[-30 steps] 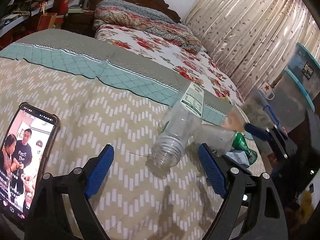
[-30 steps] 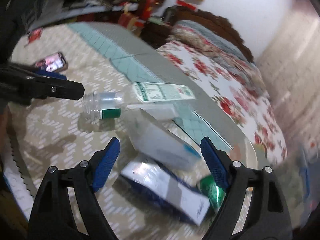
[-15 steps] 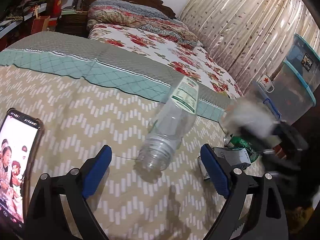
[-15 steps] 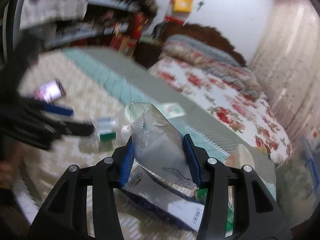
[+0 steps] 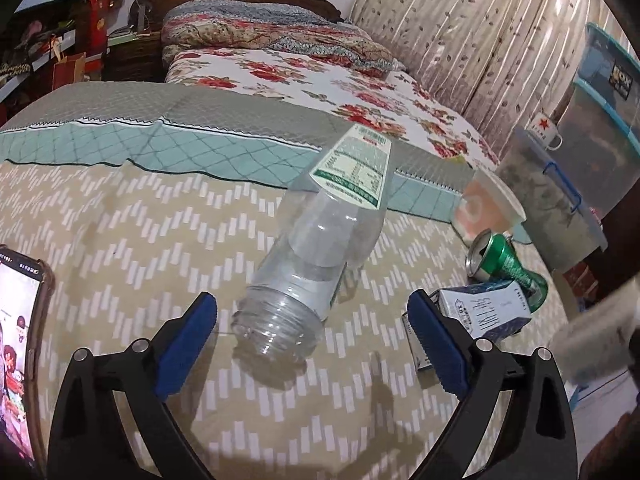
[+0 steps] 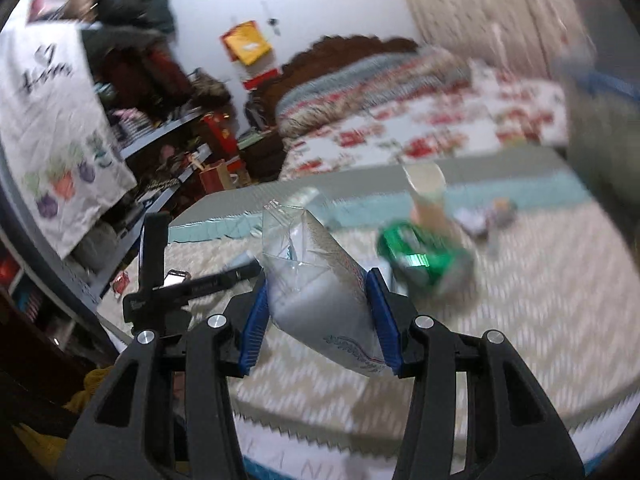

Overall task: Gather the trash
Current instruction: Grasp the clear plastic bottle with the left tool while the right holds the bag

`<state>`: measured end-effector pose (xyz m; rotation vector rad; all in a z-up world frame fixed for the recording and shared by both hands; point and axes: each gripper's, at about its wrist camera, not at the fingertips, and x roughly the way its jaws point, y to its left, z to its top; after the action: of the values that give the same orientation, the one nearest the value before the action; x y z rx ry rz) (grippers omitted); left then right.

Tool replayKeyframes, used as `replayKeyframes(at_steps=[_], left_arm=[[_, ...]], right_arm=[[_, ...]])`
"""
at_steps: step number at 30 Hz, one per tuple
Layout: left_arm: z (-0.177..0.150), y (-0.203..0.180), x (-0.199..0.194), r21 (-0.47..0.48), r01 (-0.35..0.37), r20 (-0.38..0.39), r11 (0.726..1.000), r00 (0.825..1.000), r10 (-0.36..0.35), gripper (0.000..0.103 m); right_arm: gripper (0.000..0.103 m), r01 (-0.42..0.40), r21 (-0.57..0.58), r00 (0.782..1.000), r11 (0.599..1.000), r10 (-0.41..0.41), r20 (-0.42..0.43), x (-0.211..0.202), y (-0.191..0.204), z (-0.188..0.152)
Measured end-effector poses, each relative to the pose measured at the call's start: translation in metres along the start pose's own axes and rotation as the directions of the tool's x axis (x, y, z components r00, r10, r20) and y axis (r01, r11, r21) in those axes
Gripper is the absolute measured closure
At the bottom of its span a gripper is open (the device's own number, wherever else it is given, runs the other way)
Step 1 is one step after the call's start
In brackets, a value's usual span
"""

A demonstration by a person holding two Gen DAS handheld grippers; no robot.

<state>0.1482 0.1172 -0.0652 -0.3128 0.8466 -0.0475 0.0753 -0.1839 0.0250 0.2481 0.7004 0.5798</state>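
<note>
A clear plastic bottle (image 5: 320, 248) with a green-and-white label lies on the patterned tablecloth (image 5: 120, 260), its open mouth toward me. My left gripper (image 5: 312, 316) hovers just before that mouth; its jaws are opening and the pads touch nothing. To the right lie a green can (image 5: 508, 264), a white-and-blue carton (image 5: 484, 312) and a pink paper cup (image 5: 488, 216). In the right wrist view my right gripper (image 6: 316, 304) is shut on a clear plastic packet (image 6: 312, 272), held above the table. Behind it, blurred, are the green can (image 6: 420, 256) and the cup (image 6: 428, 192).
A lit phone (image 5: 16, 340) lies at the table's left edge. Stacked storage boxes (image 5: 560, 200) with blue lids stand beyond the table on the right. A floral bed (image 5: 320, 76) and curtain lie behind. Cluttered shelves (image 6: 160, 140) stand left. The table's rounded rim (image 6: 520, 412) is near.
My right gripper closed on the clear packet, lifted it off the table and rolled as it swung away. My left gripper came closer to the bottle's mouth with wider jaws.
</note>
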Motion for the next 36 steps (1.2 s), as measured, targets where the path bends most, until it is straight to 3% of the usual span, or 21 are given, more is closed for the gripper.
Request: replayKeyframes(at_steps=[4,8,9,11,26,32,34,36], left_arm=[[-0.001,-0.002,0.006,0.008,-0.017,-0.018,1.0,1.0,0.017,0.013],[-0.001,-0.003,0.011,0.007,-0.025,-0.033,1.0,0.999,0.025,0.039],[-0.002,-0.003,0.01,0.006,-0.026,-0.029,1.0,0.999,0.026,0.051],[-0.003,-0.001,0.011,0.002,-0.013,-0.035,1.0,0.999,0.013,0.061],[-0.04,0.011,-0.029,-0.044,0.014,-0.016,0.999,1.0,-0.015,0.062],[-0.06,0.008,-0.04,-0.022,-0.015,-0.018,1.0,1.0,0.015,0.062],[-0.062,0.003,-0.04,-0.009,-0.029,-0.02,1.0,0.999,0.029,0.061],[-0.06,0.001,-0.04,-0.012,-0.019,-0.02,1.0,1.0,0.019,0.053]], right_arm=[[0.053,-0.041,0.121,0.998,0.992,0.048,-0.05,0.006,-0.019,-0.02],[0.053,-0.077,0.191,0.993,0.979,0.092,-0.069,0.01,-0.032,-0.028],[0.053,-0.08,0.197,0.993,0.977,0.095,-0.071,0.011,-0.032,-0.03],[0.053,-0.082,0.2,0.992,0.976,0.099,-0.073,0.012,-0.033,-0.032],[0.053,-0.116,0.242,0.985,0.963,0.143,-0.096,0.018,-0.04,-0.043],[0.053,-0.119,0.259,0.984,0.959,0.149,-0.102,0.02,-0.042,-0.046],[0.053,-0.118,0.26,0.984,0.958,0.149,-0.101,0.02,-0.043,-0.046],[0.053,-0.116,0.26,0.984,0.959,0.146,-0.099,0.018,-0.043,-0.046]])
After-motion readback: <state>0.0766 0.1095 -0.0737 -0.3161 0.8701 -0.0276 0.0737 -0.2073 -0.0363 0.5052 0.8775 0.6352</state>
